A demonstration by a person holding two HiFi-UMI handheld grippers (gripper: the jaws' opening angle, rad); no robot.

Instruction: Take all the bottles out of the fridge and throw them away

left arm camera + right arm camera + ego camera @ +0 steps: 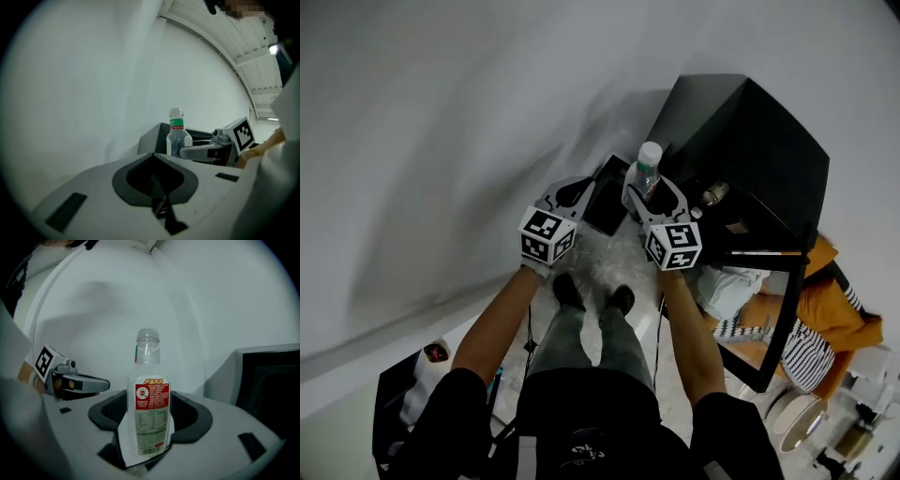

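The right gripper [654, 193] grasps a clear, red-labelled bottle [151, 408] upright, just left of the open black fridge [750, 141]. The left gripper [153, 155] is clenched on nothing beside it. A dark box [607, 197] sits on the floor just beyond both.

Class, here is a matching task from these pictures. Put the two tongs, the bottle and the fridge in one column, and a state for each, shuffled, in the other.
Things
1. grey left tongs
2. grey right tongs
3. clear plastic bottle with a red label
4. black box-shaped fridge

States
A. door swung open
B. shut, with nothing between them
C. upright and gripped
D. shut on the bottle

Pairs: 1-B, 2-D, 3-C, 4-A
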